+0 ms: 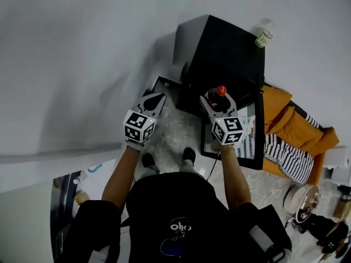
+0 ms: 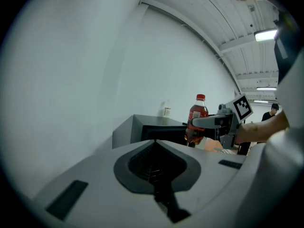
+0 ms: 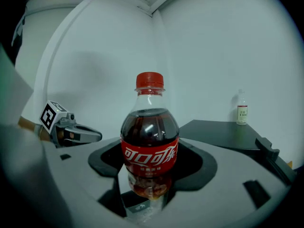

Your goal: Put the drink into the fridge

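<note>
Head view – fridge: a black fridge (image 1: 227, 48) is seen against the white wall. What looks like its door (image 1: 259, 136) is swung open toward the person, and a small bottle (image 1: 264, 38) stands on its top.
Head view – drink: the cola bottle (image 1: 218, 97) is held upright in the right gripper (image 1: 219, 107), just in front of the fridge opening and not yet inside.
Head view – left gripper: the left gripper (image 1: 152, 101) is carried beside the right one, apart from the bottle.
Left gripper view – jaws: the jaws are pressed together with nothing between them. The cola bottle and the right gripper are seen ahead, to the right.
Right gripper view – grip: the jaws are closed on the lower body of the cola bottle, below the red label. The cap is on.
Right gripper view – fridge top: the dark top is seen to the right, with the small bottle upright near the wall.
Risk – slip: the cola bottle is gripped low on a smooth, rounded body, so a quick swing could tilt it or let it slide out.
Risk – clearance: the cap could be caught on the upper edge of the opening if the cola bottle is brought in too high.
Risk – release: the cola bottle could topple if it is let go before its base is seated.
</note>
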The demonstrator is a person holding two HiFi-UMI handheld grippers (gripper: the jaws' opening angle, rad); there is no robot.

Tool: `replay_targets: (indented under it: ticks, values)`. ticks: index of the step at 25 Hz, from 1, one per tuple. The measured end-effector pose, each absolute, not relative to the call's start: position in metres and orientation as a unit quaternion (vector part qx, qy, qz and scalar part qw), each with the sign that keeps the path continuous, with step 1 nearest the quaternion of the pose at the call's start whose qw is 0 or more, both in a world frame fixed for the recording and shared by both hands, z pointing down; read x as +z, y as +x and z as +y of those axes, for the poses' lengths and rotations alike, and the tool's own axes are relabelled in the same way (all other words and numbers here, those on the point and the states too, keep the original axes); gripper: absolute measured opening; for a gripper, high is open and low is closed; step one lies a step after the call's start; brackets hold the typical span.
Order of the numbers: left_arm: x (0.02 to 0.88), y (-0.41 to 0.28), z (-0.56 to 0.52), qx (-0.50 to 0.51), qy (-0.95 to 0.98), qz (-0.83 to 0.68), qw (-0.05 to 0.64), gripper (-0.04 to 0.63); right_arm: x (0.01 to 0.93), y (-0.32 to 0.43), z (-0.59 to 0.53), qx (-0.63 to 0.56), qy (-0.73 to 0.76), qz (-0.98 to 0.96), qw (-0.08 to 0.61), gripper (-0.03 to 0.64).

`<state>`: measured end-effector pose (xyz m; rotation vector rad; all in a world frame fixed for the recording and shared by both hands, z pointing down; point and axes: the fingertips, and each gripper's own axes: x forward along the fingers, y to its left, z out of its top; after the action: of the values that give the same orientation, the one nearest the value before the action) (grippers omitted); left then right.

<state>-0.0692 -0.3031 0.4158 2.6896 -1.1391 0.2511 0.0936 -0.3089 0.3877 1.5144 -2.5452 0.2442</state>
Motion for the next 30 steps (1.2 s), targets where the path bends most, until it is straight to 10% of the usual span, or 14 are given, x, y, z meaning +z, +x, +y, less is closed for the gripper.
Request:
replay_targets:
  ticks: [30]
  values:
    - [0.465, -0.009, -0.377, 0.095, 0.914, -0.384, 0.094, 0.008, 0.437, 0.151, -0.407, 0.078, 0.521, -0.847, 0.076, 0.312]
